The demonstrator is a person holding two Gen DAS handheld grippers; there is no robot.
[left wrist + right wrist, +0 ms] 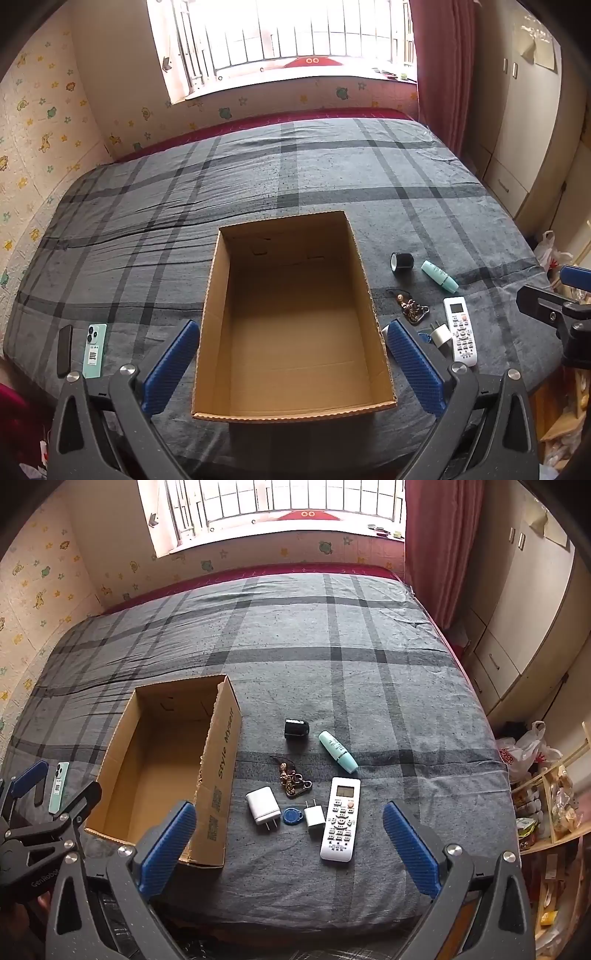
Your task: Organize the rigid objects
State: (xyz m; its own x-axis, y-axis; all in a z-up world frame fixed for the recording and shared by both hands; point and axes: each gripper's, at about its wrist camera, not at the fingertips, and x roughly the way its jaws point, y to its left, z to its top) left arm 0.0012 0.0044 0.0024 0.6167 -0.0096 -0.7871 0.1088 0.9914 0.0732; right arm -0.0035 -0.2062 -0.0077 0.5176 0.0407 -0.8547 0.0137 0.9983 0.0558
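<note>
We find the cardboard box (155,771) standing open and empty on the plaid bedcover (332,657), with every item to be sorted lying outside it. To the right of the box lie two white plug adapters (263,805), a blue key tag (293,816), a white remote control (340,819), a bunch of keys (291,781), a mint-green tube (338,751) and a small black cylinder (296,728); to the left of the box lie a mint-green phone (95,350) and a dark phone (64,350). The left gripper (291,363) hangs over the near end of the box, jaws spread fully wide and holding nothing; the right gripper (290,847) hangs over the cluster right of the box, equally wide and empty. Risks as we judge them: the flat remote and phones sit on soft fabric, so the pads may pinch cloth and drag the cover, shifting the neighbours. The key tag looks to be touching the smaller adapter, though the fisheye leaves this uncertain, and a grasp there could take both. The tube and cylinder may roll if nudged. The light box may slide if a finger catches its wall.
</note>
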